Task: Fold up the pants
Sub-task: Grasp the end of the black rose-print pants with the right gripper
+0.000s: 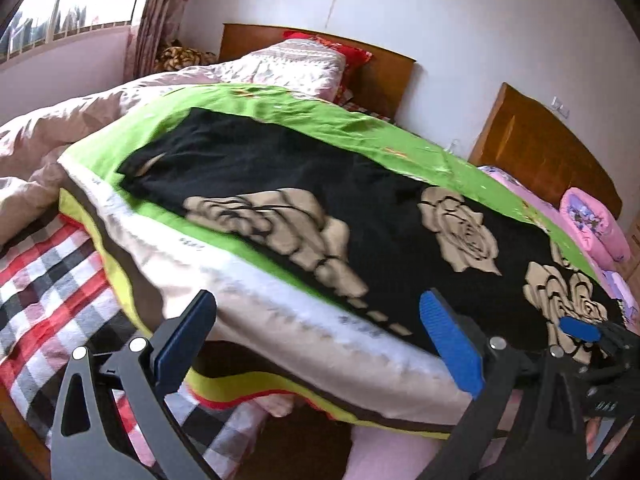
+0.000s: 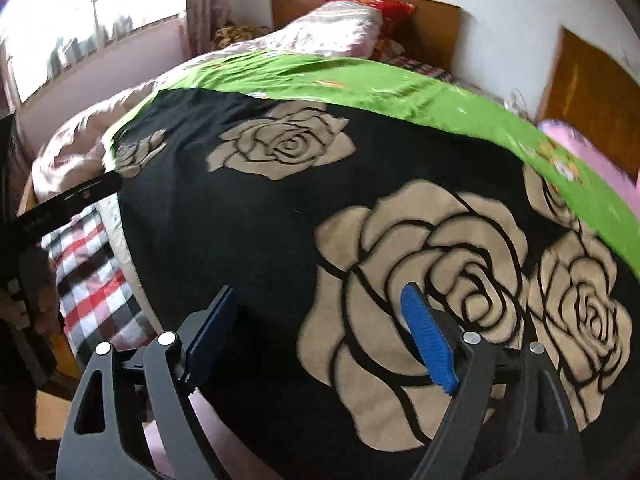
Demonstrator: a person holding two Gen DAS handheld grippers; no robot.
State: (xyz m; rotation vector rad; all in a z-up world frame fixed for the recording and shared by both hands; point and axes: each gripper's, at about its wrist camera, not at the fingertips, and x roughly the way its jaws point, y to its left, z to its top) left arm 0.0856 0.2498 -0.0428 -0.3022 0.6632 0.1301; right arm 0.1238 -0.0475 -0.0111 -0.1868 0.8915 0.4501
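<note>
Black rose-print pants [image 2: 280, 216] lie flat on green quilt [image 2: 360, 84]. Left gripper [image 1: 316, 336] and right gripper [image 2: 320, 320] spread wide, empty, at 6 o'clock edge. Risk: slippery quilt bunching under fold.

A green quilt [image 1: 280, 114] [image 2: 320, 80] lies spread over the bed, its near edge showing white, beige and yellow layers [image 1: 280, 344]. At 9 o'clock in the left wrist view a red, black and white checked sheet [image 1: 52, 280] [image 2: 92, 280] covers the mattress. Crumpled pink bedding [image 1: 60, 128] [image 2: 72, 148] piles up toward 10 o'clock, under the window [image 1: 60, 0] [image 2: 80, 20] and patterned curtain [image 1: 164, 8]. At 12 o'clock stands a wooden headboard [image 1: 384, 76] [image 2: 432, 20] with a red pillow [image 1: 352, 54] [image 2: 380, 6] against it. At 3 o'clock a second wooden headboard [image 1: 540, 144] [image 2: 592, 100] backs a rolled pink quilt [image 1: 592, 224].
</note>
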